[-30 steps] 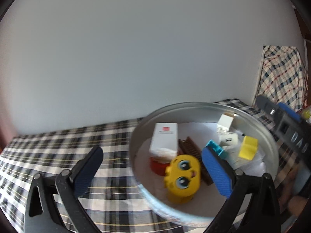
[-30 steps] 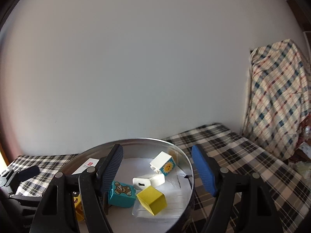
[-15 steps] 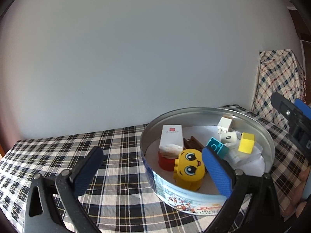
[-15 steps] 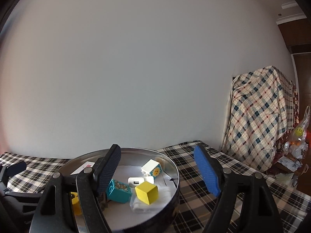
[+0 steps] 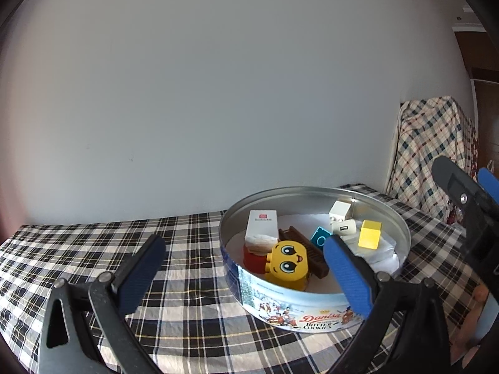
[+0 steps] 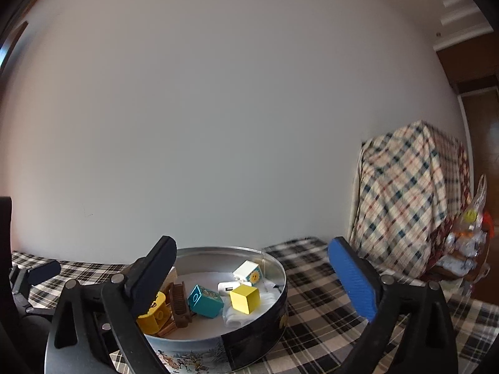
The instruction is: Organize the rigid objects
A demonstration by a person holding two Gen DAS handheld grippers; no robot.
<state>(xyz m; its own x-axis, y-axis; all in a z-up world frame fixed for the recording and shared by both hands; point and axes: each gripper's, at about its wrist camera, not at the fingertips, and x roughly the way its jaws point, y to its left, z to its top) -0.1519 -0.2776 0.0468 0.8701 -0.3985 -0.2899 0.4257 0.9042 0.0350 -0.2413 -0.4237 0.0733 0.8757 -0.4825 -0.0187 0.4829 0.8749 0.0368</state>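
Observation:
A round metal cookie tin (image 5: 299,313) (image 6: 274,305) stands on the checked tablecloth (image 5: 93,249). Inside lie a yellow face toy (image 5: 288,265), a red block (image 5: 254,260), a white box (image 5: 261,225), a brown comb (image 5: 304,251), a teal block (image 6: 205,300), a yellow cube (image 6: 245,298), a white charger (image 6: 229,286) and a white sun block (image 6: 248,271). My left gripper (image 5: 243,275) is open and empty, raised before the tin's left front. My right gripper (image 6: 255,280) is open and empty, above the tin's right side.
A plain white wall stands close behind the table. A plaid-covered piece of furniture (image 6: 408,196) stands at the right, with a plastic bag of items (image 6: 467,243) beside it. The tablecloth stretches left of the tin.
Both grippers have pulled back and risen away from the tin, so the tin looks smaller and its printed side now shows. Both stay open and empty.

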